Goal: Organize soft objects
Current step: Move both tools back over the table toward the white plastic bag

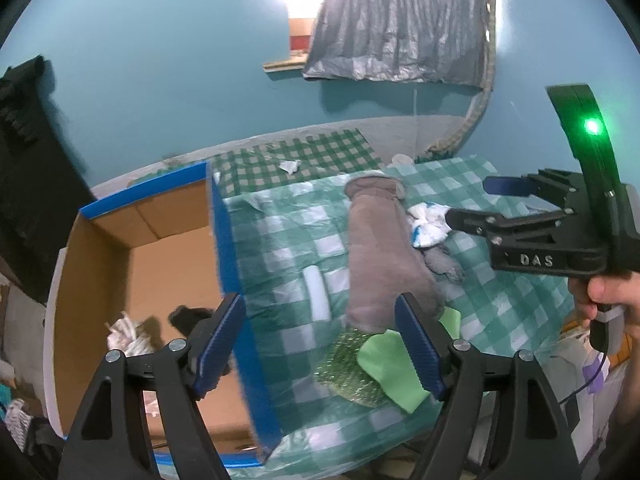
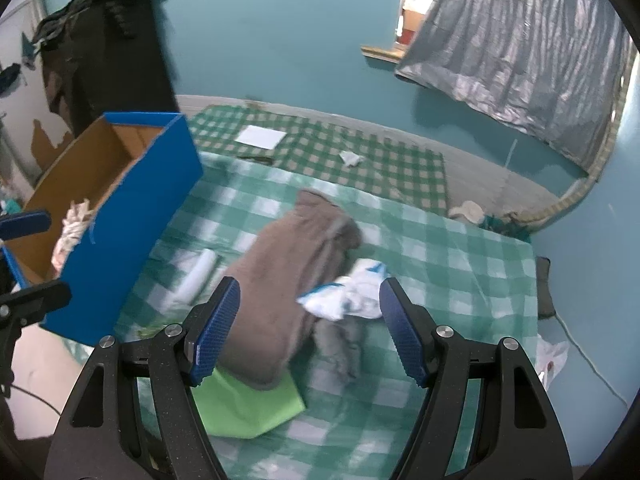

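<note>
Looked soft and matt: brown towel [image 2: 288,300], napped cloth. Gleamed a little: checked green-and-white cover [image 2: 460,272], a thin plastic-like sheet. Showed raw brown cardboard inside, smooth blue facing outside: box [image 2: 132,216]. Lay flat and smooth: light green sheet [image 2: 256,408]. Glittered: green mesh scrubber [image 1: 352,368]. Wore ridged blue pads on matt black plastic with bright metal screws: left hand-held gripper [image 1: 320,348], right hand-held gripper [image 2: 310,332].

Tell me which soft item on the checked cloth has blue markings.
The crumpled white cloth, beside the big brown towel. It alone is white with blue marks; the towel is plain brown, the sheet under its end plain green.
</note>
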`<state>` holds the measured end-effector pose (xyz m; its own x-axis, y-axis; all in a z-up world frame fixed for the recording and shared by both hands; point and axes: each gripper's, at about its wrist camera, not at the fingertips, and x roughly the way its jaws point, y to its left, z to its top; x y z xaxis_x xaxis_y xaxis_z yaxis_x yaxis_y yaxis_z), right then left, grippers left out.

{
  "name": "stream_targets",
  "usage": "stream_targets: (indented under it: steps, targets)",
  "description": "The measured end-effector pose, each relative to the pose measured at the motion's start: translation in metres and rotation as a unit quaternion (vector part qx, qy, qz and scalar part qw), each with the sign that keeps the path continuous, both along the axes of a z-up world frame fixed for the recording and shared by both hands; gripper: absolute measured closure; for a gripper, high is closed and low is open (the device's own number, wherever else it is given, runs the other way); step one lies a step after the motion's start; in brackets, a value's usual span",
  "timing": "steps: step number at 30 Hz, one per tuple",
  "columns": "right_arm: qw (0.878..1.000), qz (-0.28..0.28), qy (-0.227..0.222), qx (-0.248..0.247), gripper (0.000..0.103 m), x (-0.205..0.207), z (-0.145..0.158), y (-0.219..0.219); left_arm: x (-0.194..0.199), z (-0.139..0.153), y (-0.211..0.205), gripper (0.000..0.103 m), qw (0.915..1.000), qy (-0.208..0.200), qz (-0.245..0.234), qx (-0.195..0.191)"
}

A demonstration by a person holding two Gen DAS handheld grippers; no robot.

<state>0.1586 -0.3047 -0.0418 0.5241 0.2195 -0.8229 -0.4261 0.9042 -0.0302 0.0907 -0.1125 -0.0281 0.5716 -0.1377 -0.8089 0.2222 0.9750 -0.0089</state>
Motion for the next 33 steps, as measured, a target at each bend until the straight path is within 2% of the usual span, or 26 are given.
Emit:
stream_targets:
  steps: [7,14,26,33]
  targets:
    - [0.999,-0.036,0.010,-0.006,0.031,0.016,-0.012,-0.026,0.010,-0.013,-0.032,0.024,0.9995,0.015,-0.027,0.000]
    - [0.997,-0.067,0.036,-0.007,0.031,0.037,-0.030,-0.038,0.029,-0.035,-0.056,0.024,0.9986,0.042,-0.029,0.010]
    - [0.992,-0.100,0.080,0.008,0.031,0.066,-0.065,-0.032,0.058,-0.074,-0.064,0.024,0.9963,0.084,-0.011,0.017]
    - [0.987,-0.120,0.103,0.013,0.031,0.078,-0.085,-0.030,0.063,-0.081,-0.063,0.024,0.9955,0.093,-0.008,0.019]
